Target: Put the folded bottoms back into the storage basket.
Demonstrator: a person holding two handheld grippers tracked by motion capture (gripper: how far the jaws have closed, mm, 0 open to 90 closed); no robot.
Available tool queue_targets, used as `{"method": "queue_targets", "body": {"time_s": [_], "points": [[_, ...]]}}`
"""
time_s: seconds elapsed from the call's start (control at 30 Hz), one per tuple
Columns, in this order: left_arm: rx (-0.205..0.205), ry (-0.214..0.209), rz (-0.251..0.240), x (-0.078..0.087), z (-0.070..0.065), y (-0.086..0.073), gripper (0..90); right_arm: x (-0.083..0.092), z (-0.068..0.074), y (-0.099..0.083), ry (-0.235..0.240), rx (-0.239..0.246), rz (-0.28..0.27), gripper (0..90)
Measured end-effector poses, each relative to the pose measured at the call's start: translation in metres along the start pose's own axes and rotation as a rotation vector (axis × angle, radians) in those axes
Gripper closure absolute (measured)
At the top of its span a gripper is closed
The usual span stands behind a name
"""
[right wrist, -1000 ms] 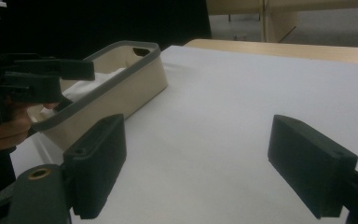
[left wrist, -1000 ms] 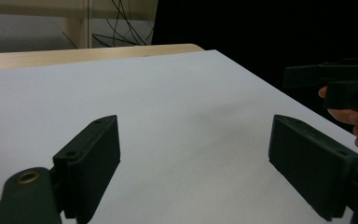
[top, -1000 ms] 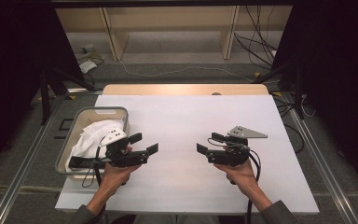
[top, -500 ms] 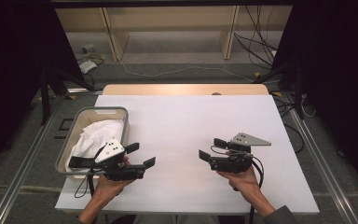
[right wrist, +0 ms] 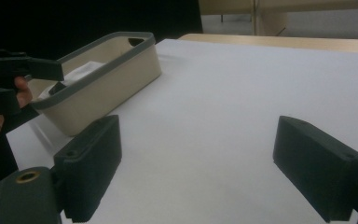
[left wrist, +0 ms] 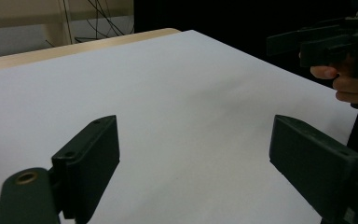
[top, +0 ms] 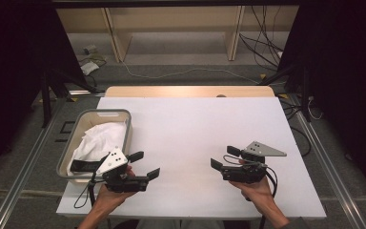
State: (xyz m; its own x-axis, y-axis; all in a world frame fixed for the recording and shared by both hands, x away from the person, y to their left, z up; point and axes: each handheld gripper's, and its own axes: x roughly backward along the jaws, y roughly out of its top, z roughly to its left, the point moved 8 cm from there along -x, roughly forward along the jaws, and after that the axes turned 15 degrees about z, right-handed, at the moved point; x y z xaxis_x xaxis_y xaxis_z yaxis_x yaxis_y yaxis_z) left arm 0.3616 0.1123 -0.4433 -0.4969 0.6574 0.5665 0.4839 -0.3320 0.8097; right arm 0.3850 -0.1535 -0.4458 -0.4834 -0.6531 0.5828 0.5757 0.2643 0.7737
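A beige basket (top: pixel 124 114) with a grey rim stands at the table's left side, with a crumpled white cloth (top: pixel 100 138) inside. My left gripper (top: pixel 144 164) hovers just off the basket's near right corner, pointing right; its jaws stand wide apart over bare white table (left wrist: pixel 196 163). My right gripper (top: pixel 224 158) is held at the near right and points left toward the other one. Its jaws have just been opening, and nothing lies between them (right wrist: pixel 196 163). The right gripper view has the basket (right wrist: pixel 98 56) and cloth (right wrist: pixel 81 70) ahead on the left.
The white table top (top: pixel 186 119) ends in a wooden strip (top: pixel 186 90) at the far edge. Beyond it are wooden shelf legs and cables on the floor. Dark curtains flank both sides. Each gripper sees the other (left wrist: pixel 326 39) (right wrist: pixel 14 79) across the table.
Both hands have drawn back a little toward the near edge of the table. The right gripper's jaws stand slightly wider than before.
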Motion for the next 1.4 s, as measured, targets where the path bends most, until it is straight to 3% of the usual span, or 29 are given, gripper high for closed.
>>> {"method": "queue_targets", "body": {"time_s": [0.43, 0.73, 0.97, 1.4], "points": [[0.039, 0.003, -0.049, 0.011, 0.006, -0.001, 12.2, 0.012, -0.002, -0.011, -0.026, -0.002, 0.0, 13.7], [0.034, 0.02, -0.036, 0.014, 0.007, -0.006, 5.9, 0.02, -0.004, -0.019, -0.043, -0.014, 0.015, 12.0], [0.056, 0.006, -0.041, 0.017, 0.004, -0.009, 3.6, 0.031, -0.007, -0.026, -0.061, -0.023, 0.008, 11.4], [0.064, 0.03, -0.075, 0.027, 0.011, -0.007, 3.5, 0.037, -0.011, -0.023, -0.084, -0.025, -0.021, 11.4]]}}
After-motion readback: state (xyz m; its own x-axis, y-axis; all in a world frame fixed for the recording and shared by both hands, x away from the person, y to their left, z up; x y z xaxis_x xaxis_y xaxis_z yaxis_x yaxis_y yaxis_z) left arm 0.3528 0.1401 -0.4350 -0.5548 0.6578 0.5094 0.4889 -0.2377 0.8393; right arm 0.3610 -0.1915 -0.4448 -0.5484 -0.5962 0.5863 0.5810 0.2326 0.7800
